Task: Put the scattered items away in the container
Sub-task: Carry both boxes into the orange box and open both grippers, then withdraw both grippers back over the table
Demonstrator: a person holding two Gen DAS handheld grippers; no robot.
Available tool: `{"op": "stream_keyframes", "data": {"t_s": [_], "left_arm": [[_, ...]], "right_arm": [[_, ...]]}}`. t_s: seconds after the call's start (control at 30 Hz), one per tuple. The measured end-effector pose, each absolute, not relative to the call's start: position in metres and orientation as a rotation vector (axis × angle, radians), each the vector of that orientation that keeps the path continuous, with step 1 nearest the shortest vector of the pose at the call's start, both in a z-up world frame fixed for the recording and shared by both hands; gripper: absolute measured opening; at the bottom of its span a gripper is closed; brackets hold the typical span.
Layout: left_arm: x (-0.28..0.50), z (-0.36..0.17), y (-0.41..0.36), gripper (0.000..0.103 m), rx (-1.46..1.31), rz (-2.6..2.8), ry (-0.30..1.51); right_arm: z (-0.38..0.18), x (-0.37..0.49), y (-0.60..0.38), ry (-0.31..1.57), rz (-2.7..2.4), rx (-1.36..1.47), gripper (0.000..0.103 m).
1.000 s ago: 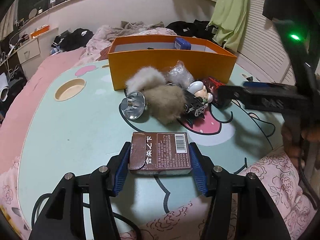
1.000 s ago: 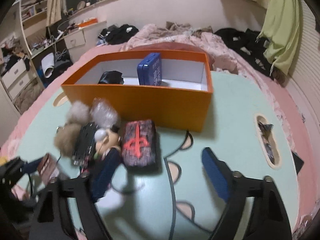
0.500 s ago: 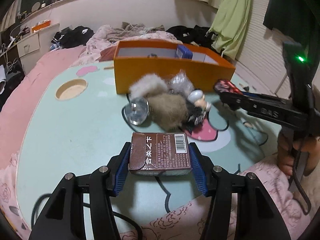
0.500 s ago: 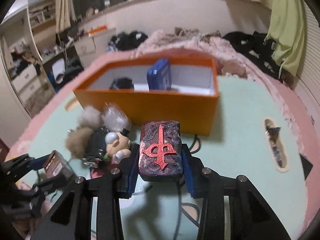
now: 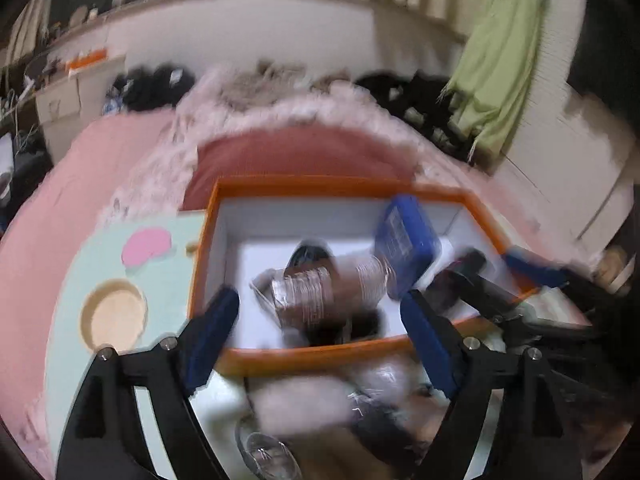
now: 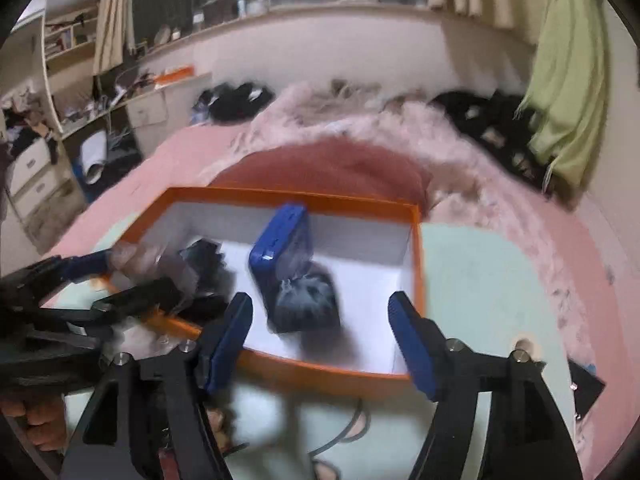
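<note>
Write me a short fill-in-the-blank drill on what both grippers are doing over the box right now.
The left gripper has its jaws ____.
The brown carton shows blurred over the ____ floor of the orange box.
The blue case stands ____ the orange box.
The right gripper grips ____.

Missing words: open; white; inside; nothing

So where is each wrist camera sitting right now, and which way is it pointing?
Left wrist: above the near wall of the orange cardboard box, looking down in; open left gripper shows, brown carton blurred between its fingers.
Right wrist: above the box's right end; open right gripper shows, dark patterned block inside.
Shared: box, upright blue case.
</note>
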State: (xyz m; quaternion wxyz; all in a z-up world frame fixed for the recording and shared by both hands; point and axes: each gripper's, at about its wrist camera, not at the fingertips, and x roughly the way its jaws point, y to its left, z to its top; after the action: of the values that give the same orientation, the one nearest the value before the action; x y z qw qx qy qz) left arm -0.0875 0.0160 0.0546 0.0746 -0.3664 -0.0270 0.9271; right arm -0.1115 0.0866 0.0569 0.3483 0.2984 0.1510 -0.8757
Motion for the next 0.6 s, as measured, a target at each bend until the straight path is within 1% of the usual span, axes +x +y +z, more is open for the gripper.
{"op": "stream_keyframes", "data": {"t_s": [0.03, 0.37, 0.5, 0.6], "left_arm": [[-0.084, 0.053, 0.015, 0.084, -1.067, 2.798, -0.086], [-0.074, 0.055, 0.012, 0.084, -1.062, 2.768, -0.115], [-0.052, 0.065, -0.003, 0.084, -1.005, 2.742, -0.221], [-0.025, 0.069, -0.014, 0.084, -0.979, 2.773, -0.235]], "right_arm": [[0.056, -0.111, 0.088, 0.388, -2.266, 0.771, 0.068], [0.056, -0.106, 0.096, 0.377, -2.250, 0.767, 0.068], [0.065, -0.088, 0.114, 0.322, -2.203, 0.773, 0.075], [0.069, -0.065, 0.128, 0.344, -2.199, 0.725, 0.080]]}}
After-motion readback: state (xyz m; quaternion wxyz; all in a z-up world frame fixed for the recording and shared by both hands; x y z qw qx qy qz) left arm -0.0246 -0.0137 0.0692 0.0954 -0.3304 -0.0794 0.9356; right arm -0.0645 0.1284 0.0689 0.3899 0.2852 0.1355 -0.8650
